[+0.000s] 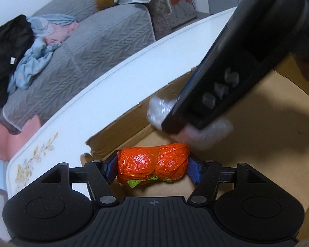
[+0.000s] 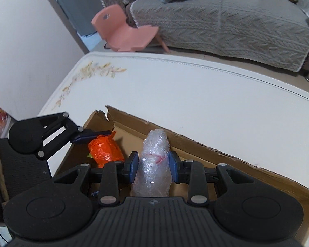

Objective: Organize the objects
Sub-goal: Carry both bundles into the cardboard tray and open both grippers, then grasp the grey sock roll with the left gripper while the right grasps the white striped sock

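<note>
While the white tabletop (image 2: 195, 94) carries a cardboard box (image 2: 257, 170) at its near edge – grey sofa (image 2: 226, 22) beyond – left gripper (image 1: 153, 165) pinches an orange bundle (image 1: 152, 162), right gripper (image 2: 153, 164) a clear-wrapped bundle (image 2: 153, 164), both over the box.

Black ribbed tool (image 1: 152, 167) bodies — blue pads (image 2: 134, 167), silver pivot screws, round caps.

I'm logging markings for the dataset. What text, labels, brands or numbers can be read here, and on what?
"045" or the like: raised digits on the right gripper body, seen upside down and blurred in the left wrist view, so uncertain.
Orange bundle, clear plastic bundle, cardboard box: no text visible.
</note>
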### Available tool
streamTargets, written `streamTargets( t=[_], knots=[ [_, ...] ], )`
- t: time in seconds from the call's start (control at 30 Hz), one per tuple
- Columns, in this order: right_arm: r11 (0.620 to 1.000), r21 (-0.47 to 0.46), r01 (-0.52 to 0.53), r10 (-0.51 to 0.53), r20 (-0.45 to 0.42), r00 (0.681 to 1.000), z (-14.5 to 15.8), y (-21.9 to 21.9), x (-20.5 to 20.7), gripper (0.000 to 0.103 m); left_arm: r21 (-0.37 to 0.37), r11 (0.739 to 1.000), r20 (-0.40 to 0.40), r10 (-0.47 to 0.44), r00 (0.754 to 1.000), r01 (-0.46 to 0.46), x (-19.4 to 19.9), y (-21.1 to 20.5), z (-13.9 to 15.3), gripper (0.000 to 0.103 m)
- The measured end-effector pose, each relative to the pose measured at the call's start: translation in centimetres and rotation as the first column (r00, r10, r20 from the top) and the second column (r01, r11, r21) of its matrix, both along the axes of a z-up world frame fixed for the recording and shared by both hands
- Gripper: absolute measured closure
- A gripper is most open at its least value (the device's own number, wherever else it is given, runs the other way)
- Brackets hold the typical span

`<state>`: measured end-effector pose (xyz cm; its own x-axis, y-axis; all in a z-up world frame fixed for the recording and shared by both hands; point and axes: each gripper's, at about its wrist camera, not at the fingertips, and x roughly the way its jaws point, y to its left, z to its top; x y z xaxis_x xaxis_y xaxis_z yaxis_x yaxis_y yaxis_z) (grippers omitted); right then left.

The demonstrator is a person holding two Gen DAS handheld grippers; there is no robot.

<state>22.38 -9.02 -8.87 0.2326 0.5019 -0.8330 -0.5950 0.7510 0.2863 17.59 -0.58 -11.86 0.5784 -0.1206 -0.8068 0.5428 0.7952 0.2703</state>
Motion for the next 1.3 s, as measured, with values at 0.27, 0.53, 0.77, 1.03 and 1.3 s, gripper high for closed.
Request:
streamTargets(
  t=[0.27, 0.53, 0.77, 1.03, 1.3],
  knots=[
    [0.999, -0.050, -0.001, 0.002, 0.014, 1.000, -0.2, 1.1, -0.3, 0.070, 0.032, 0.999, 0.035, 0.002, 0.999, -0.003, -0.1, -0.3, 0.1, 0.019],
    [0.998, -0.052, 0.035, -0.034, 0.024, 0.999, 0.8, -0.1, -0.8, 0.063, 0.016, 1.000, 0.035, 0.026, 0.999, -0.026, -1.6, 0.0, 1.6, 0.015],
    [0.997, -0.075, 0.020, -0.017, 0.033, 0.999, 1.9, 0.0, -1.9, 0.060, -0.004, 0.997, 0.032, 0.081, 0.996, -0.081, -2.4, 0.6, 3.4, 0.013],
    [0.996, -0.080, 0.026, -0.022, 0.050, 0.999, 3.9, -0.9, -3.6, 0.053, -0.125, 0.948, -0.032, 0.292, 0.956, -0.293, -3.9, 2.1, 7.0, 0.010],
    [0.993, -0.048, 0.110, -0.107, 0.071, 0.992, 7.6, -5.3, -8.4, 0.030, -0.154, 0.800, -0.107, 0.570, 0.815, -0.580, -11.3, 5.4, 10.8, 0.004]
  ],
)
